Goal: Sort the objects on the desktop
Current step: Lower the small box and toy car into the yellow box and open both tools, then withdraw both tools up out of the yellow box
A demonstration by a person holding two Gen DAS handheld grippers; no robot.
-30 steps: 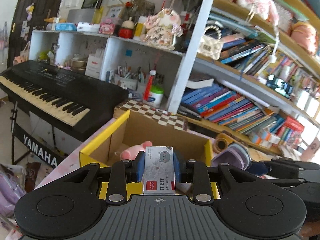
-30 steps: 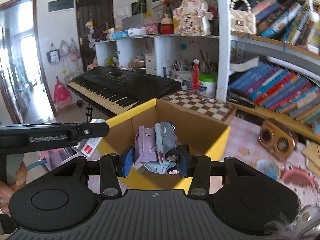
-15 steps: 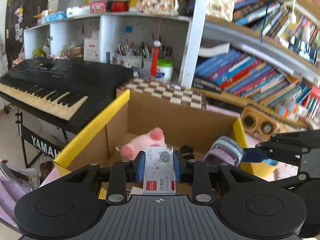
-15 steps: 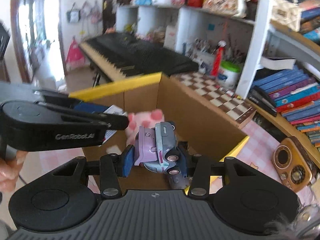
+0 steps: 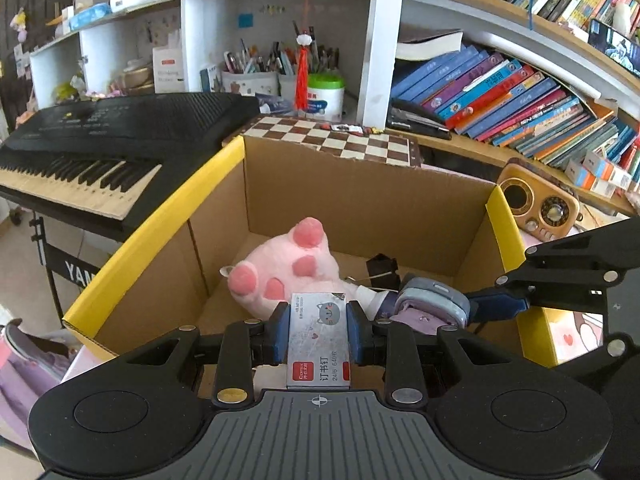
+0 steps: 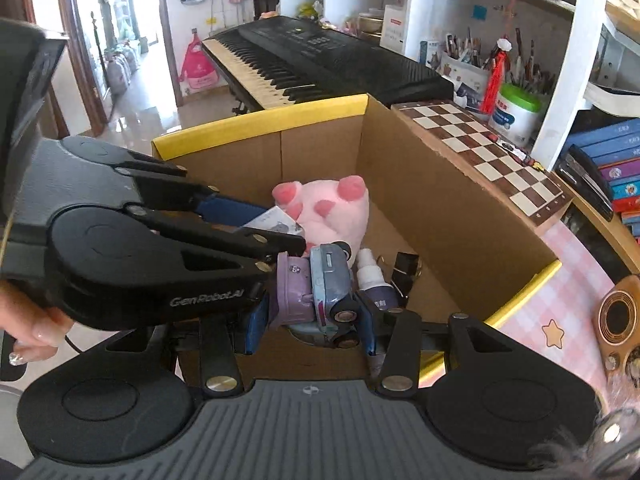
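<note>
Over the open cardboard box (image 5: pixel 360 200), both tools side by side, left tool (image 5: pixel 319 330) clenched on a staple box (image 5: pixel 319 344), right tool (image 6: pixel 310 312) gripping a toy car (image 6: pixel 320 292): risk of colliding, or a drop onto the plush toy (image 5: pixel 288 268).

Pink plush toy (image 5: pixel 288 268), yellow-rimmed box (image 5: pixel 160 232)
</note>
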